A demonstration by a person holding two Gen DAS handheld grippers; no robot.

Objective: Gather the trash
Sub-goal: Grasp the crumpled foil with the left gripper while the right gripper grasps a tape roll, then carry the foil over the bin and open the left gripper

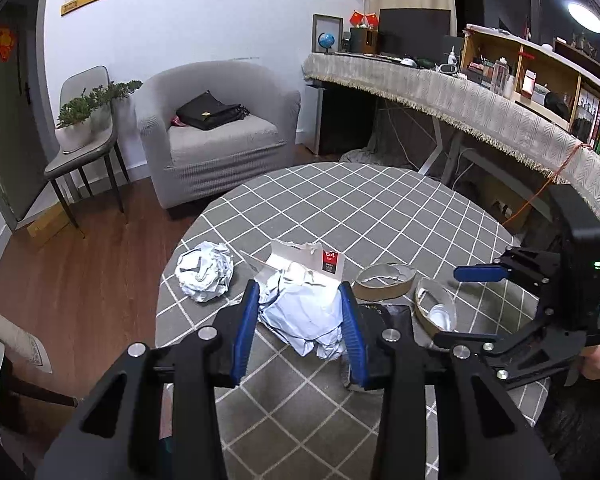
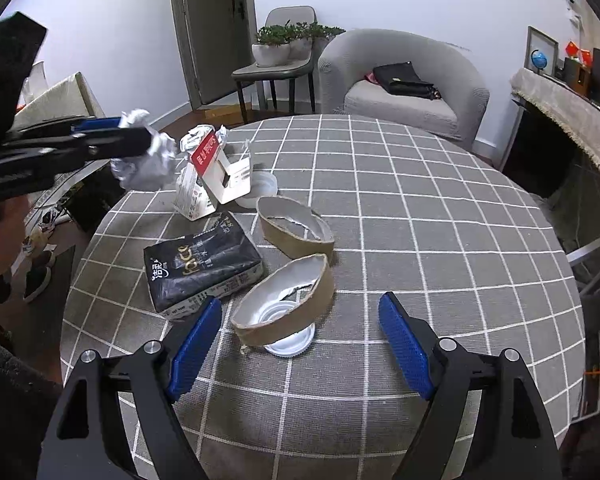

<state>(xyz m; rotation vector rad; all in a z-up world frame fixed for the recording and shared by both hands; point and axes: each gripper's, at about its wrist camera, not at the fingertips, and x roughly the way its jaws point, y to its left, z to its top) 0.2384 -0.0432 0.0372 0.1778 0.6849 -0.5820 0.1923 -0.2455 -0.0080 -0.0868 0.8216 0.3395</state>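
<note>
A crumpled white paper ball (image 1: 304, 316) is pinched between the blue pads of my left gripper (image 1: 300, 287), which is shut on it. The right wrist view shows that gripper (image 2: 136, 132) holding the ball (image 2: 152, 160) above the left edge of the round checked table (image 2: 420, 200). On the table lie a second paper ball (image 1: 205, 276), a torn white carton with a red label (image 2: 216, 172), a black tissue pack (image 2: 202, 268) and two cardboard rings (image 2: 296, 228) (image 2: 288, 308). My right gripper (image 2: 300, 302) hangs open over the nearer ring and a white lid (image 2: 290, 344).
A clear plastic lid (image 2: 260, 188) lies behind the carton. Beyond the table are a grey armchair (image 1: 216, 136) with a black bag, a chair with potted plants (image 1: 84, 128) and a long desk with a fringed cloth (image 1: 480, 108). Wooden floor lies to the left.
</note>
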